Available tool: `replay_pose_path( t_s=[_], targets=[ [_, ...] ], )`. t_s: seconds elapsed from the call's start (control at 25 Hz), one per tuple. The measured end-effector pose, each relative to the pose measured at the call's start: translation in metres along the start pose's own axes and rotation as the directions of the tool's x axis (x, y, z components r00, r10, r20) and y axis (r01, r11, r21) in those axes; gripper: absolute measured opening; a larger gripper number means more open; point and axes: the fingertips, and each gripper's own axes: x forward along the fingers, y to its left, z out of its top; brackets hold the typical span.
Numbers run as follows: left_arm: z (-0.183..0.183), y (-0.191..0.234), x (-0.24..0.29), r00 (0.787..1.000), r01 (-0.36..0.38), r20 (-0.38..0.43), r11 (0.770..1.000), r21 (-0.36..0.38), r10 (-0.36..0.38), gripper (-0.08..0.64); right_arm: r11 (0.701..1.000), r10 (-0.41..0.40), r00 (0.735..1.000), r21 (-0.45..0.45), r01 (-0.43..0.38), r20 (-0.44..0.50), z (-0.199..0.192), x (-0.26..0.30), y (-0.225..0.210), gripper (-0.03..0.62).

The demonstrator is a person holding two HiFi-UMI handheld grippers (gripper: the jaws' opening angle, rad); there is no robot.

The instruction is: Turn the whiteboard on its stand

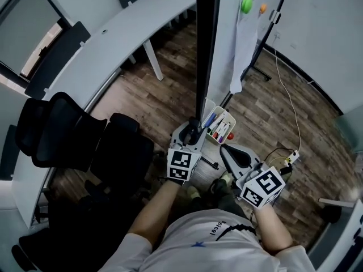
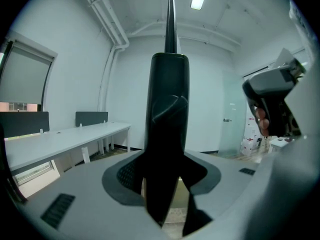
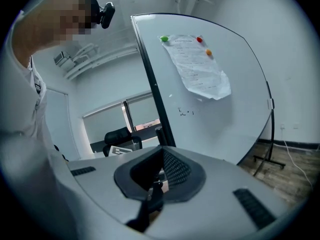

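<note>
The whiteboard [image 1: 227,38] stands edge-on before me, and its black frame edge [image 1: 207,50] runs down to my left gripper [image 1: 194,130]. In the left gripper view that black edge [image 2: 169,109] fills the gap between the jaws, and the left gripper [image 2: 167,184] is shut on it. My right gripper [image 1: 233,154] hangs free to the right, below the pen tray [image 1: 218,126], touching nothing. In the right gripper view the board's white face [image 3: 235,114] carries a sheet of paper [image 3: 197,66] under coloured magnets. The right gripper [image 3: 150,204] has its jaws close together with nothing between them.
Black office chairs [image 1: 68,135] crowd the floor on the left, beside a long curved white desk [image 1: 113,44]. The stand's black foot [image 1: 261,67] reaches out at the right. A white cable runs to a power strip [image 1: 290,157] on the wooden floor.
</note>
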Motion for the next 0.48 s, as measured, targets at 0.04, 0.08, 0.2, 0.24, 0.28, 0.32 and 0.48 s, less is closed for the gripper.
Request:
replay_pose_path(
  t_s=[0.04, 0.08, 0.2, 0.24, 0.28, 0.32, 0.48],
  targets=[
    [-0.003, -0.001, -0.007, 1.000, 0.000, 0.000, 1.000, -0.003, 0.000, 0.195, 1.000, -0.020, 1.000, -0.004, 0.020, 0.010, 0.001, -0.002, -0.003, 0.012],
    [-0.005, -0.002, -0.013, 1.000, 0.001, 0.000, 1.000, -0.006, -0.001, 0.196, 0.999, -0.051, 0.998, -0.005, 0.051, 0.022, 0.004, -0.005, -0.012, 0.012],
    [-0.011, -0.005, -0.032, 1.000, 0.003, -0.007, 1.000, -0.014, -0.003, 0.196, 0.982, -0.188, 0.980, 0.022, 0.187, 0.072, 0.023, -0.014, -0.067, 0.012],
    [-0.013, -0.007, -0.038, 1.000, 0.004, -0.007, 1.000, -0.016, -0.004, 0.196, 0.972, -0.234, 0.968, 0.037, 0.231, 0.090, 0.032, -0.016, -0.091, 0.012],
    [-0.015, -0.009, -0.044, 1.000, 0.004, -0.005, 1.000, -0.018, -0.004, 0.196, 0.961, -0.275, 0.956, 0.053, 0.270, 0.104, 0.041, -0.016, -0.114, 0.012],
    [-0.016, -0.011, -0.050, 1.000, 0.004, 0.000, 1.000, -0.020, -0.004, 0.196, 0.951, -0.307, 0.945, 0.071, 0.301, 0.115, 0.050, -0.015, -0.135, 0.012],
    [-0.017, -0.017, -0.069, 1.000, 0.007, 0.011, 1.000, -0.020, -0.007, 0.196, 0.937, -0.342, 0.933, 0.116, 0.330, 0.113, 0.083, 0.011, -0.180, 0.012]
  ],
)
